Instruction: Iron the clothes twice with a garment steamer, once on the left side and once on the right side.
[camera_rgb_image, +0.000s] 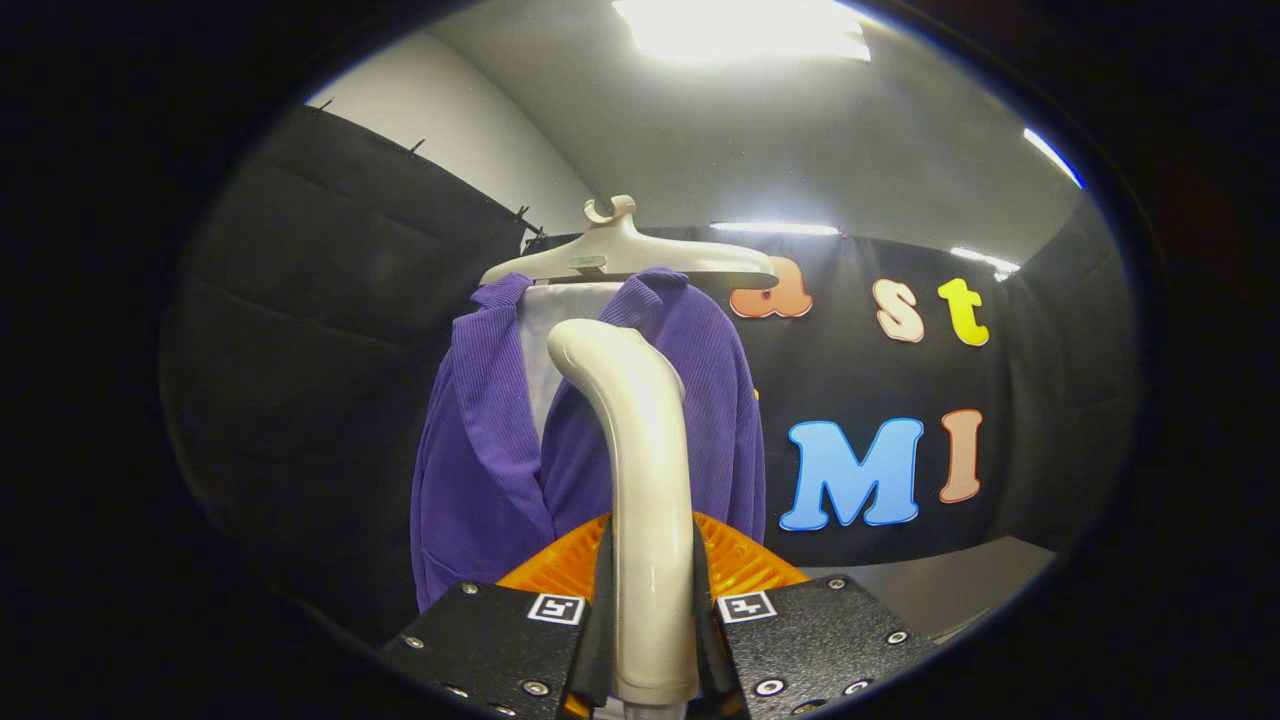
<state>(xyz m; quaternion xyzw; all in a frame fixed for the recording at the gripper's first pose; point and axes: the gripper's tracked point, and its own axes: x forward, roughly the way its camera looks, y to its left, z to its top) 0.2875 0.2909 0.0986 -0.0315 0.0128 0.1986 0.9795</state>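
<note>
**Inspection: steamer handle in grip, one garment on hanger**

Count as seen from your gripper view: one garment steamer handle, one purple jacket, one hanger, one gripper.

Your gripper (652, 610) has its jaws closed down onto the cream steamer handle (640, 480); both fingers press on its sides, with no gap visible on either side. The handle rises straight up from between the jaws and bends forward at its top, toward the garment. The steamer's head cannot be seen past that bend, so you cannot tell whether it touches the cloth.

The purple jacket (480, 470), ribbed like corduroy, hangs beyond the handle on a single cream hanger (625, 255). Its lapels are open over a white lining or inner panel (545, 340). The jacket hangs upright; the left front is in plain sight.

Obstruction: the handle stands directly before the jacket's centre and covers the front opening and part of the right front. An orange ribbed part (745, 560) sits just behind the jaws on both sides of the handle and hides the jacket's lower edge.

Surroundings: black cloth booth wall (330, 330) behind and to both sides of the jacket, a pale surface (960, 590) low to the right, and ceiling lights (740, 28) overhead.
</note>
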